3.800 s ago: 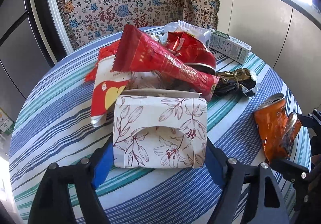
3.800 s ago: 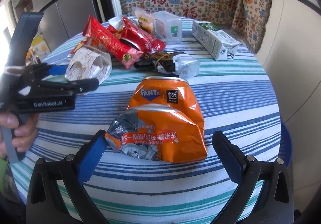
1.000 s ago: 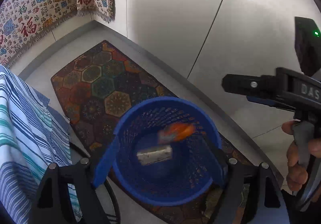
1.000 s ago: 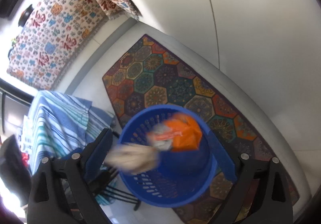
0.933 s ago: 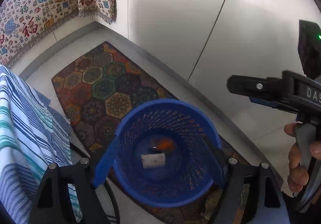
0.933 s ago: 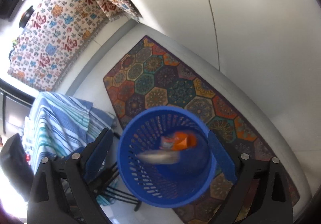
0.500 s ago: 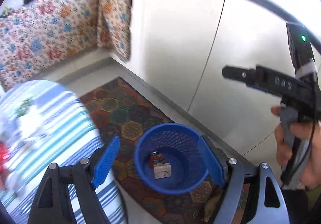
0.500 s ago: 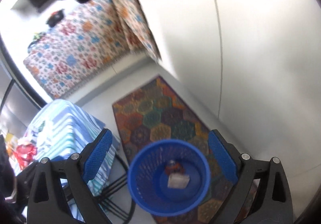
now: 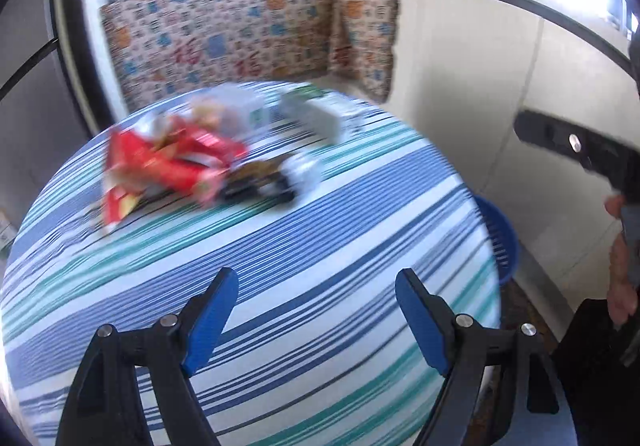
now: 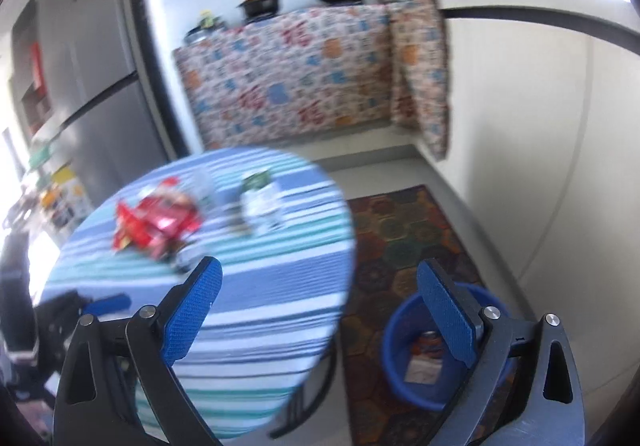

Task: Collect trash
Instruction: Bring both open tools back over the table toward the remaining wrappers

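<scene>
Both views motion-blurred. Left tongs [image 9: 316, 310]: blue pads spread wide, nothing between them, released, above the near edge of the round tabletop [image 9: 280, 266] with its blue, teal and white striped cloth. Right tongs [image 10: 318, 306]: also released, pads wide apart and empty, off the tabletop's right edge, partly over the floor.

Trash on the tabletop, far side: red snack wrappers [image 9: 168, 162] in a loose pile at left; a dark crumpled wrapper [image 9: 260, 182] just to their right, touching or overlapping them, blur prevents telling which; a white and green carton [image 9: 316, 114] further back, right of the pile. Clear packaging behind the red wrappers, detail unreadable.

Blue mesh bin [image 10: 404, 358] on the floor beside the tabletop, on a patterned rug [image 10: 400, 230]. Inside the bin: an orange can [image 10: 426, 344] and a pale box [image 10: 424, 368], lying next to each other at the bottom.

Person's hand [image 9: 622, 270] at the right edge of the left view, around a black handle.
</scene>
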The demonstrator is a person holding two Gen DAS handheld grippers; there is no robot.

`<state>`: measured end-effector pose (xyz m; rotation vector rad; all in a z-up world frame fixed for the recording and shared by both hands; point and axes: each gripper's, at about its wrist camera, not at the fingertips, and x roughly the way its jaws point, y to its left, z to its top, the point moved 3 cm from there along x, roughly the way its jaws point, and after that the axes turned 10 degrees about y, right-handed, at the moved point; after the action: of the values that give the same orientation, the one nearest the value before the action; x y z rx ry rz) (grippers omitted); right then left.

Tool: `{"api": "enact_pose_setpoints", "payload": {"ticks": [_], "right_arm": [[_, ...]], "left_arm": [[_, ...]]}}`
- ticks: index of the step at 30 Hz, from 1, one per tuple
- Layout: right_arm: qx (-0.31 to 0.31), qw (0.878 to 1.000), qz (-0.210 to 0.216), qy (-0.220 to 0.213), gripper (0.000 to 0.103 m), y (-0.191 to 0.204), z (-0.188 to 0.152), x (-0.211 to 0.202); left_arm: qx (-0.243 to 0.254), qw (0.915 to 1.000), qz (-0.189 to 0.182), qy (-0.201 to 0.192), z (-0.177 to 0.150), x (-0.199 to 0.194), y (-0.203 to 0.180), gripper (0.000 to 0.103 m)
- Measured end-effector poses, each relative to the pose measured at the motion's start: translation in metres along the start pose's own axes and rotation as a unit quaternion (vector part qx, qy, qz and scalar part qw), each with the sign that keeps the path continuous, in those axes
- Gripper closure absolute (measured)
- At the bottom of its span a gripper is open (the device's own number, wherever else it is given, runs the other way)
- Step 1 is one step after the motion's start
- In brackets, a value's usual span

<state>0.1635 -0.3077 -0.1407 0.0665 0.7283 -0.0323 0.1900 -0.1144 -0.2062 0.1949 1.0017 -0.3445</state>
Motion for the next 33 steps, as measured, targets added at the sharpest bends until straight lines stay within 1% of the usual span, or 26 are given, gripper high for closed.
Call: {"api": "enact_pose_setpoints", "payload": {"ticks": [3,6,8,10,11,13,16,17,21,23,26,33], "right_arm": [[-0.043,0.998,0.025,0.027,0.005,0.042,-0.012,0.022],[-0.086,0.994,0.035,0.054,0.005,0.075,-0.022,0.048],[-0.111,0.99,0.041,0.075,0.005,0.091,-0.031,0.064],[-0.128,0.987,0.041,0.09,0.005,0.1,-0.037,0.076],[-0.136,0.985,0.041,0.097,0.005,0.103,-0.039,0.083],[-0.149,0.982,0.039,0.107,0.005,0.113,-0.045,0.091],[-0.151,0.98,0.042,0.124,0.005,0.115,-0.044,0.106],[-0.149,0.98,0.042,0.129,0.005,0.114,-0.044,0.11],[-0.142,0.977,0.044,0.152,0.005,0.113,-0.046,0.123],[-0.143,0.977,0.041,0.154,0.004,0.112,-0.046,0.124],[-0.156,0.974,0.035,0.159,0.002,0.116,-0.044,0.126],[-0.16,0.971,0.031,0.173,0.0,0.12,-0.038,0.132]], "left_arm": [[-0.035,0.9991,0.021,0.013,-0.017,0.003,0.04,0.02],[-0.067,0.9966,0.041,0.026,-0.032,0.009,0.074,0.02],[-0.084,0.9947,0.048,0.033,-0.039,0.011,0.096,0.02],[-0.102,0.9929,0.046,0.041,-0.041,0.014,0.112,0.02],[-0.105,0.9928,0.046,0.036,-0.041,0.013,0.115,0.02],[-0.106,0.992,0.055,0.041,-0.035,0.017,0.123,0.02],[-0.111,0.9909,0.062,0.044,-0.025,0.025,0.133,0.017],[-0.114,0.9903,0.064,0.047,-0.022,0.028,0.137,0.011],[-0.114,0.9898,0.065,0.057,-0.003,0.042,0.144,0.003],[-0.115,0.9894,0.066,0.061,0.005,0.047,0.149,0.0],[-0.117,0.989,0.066,0.062,0.014,0.053,0.159,0.0],[-0.134,0.9863,0.075,0.06,0.027,0.061,0.182,0.0]]}}
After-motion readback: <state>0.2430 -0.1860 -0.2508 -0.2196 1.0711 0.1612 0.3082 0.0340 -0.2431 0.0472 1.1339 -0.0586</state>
